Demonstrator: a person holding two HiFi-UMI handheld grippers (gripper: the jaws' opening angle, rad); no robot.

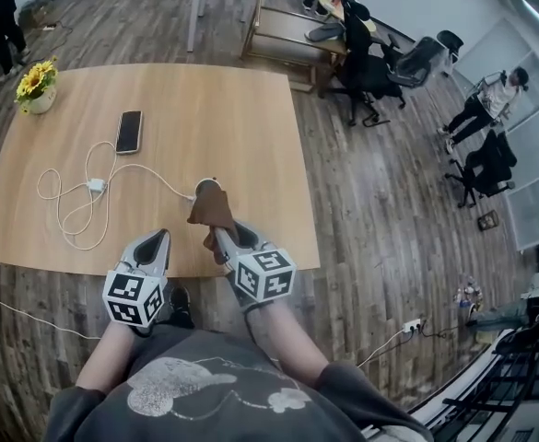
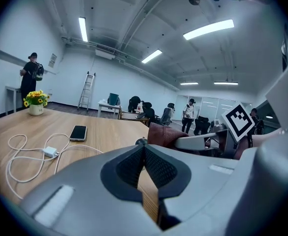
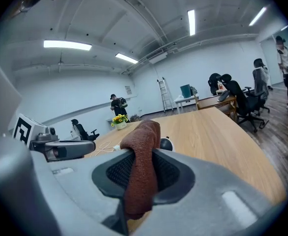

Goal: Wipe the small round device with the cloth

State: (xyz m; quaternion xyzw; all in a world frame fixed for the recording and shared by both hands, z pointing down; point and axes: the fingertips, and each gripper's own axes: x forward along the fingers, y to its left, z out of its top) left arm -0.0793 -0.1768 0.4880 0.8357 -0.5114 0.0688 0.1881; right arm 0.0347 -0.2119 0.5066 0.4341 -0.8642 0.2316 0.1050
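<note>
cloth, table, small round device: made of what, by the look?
The cloth: brown, nubby looped pile, matte; looks like terry or microfibre. The table: light wood grain, smooth satin top; could be veneer or laminate. The small round device: dark smooth top, pale rim, probably plastic; mostly hidden behind the cloth.

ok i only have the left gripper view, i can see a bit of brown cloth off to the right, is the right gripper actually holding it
Observer: Yes. In the right gripper view the right gripper has its jaws shut on the brown cloth, which passes between them and drapes over the front.
Operator: and where's the device from there
Observer: In the head view the small round device sits on the table just past the cloth's far end. I can't tell whether they touch.
Operator: anything attached to it
Observer: A white cable runs from its left side across to an adapter.
</note>
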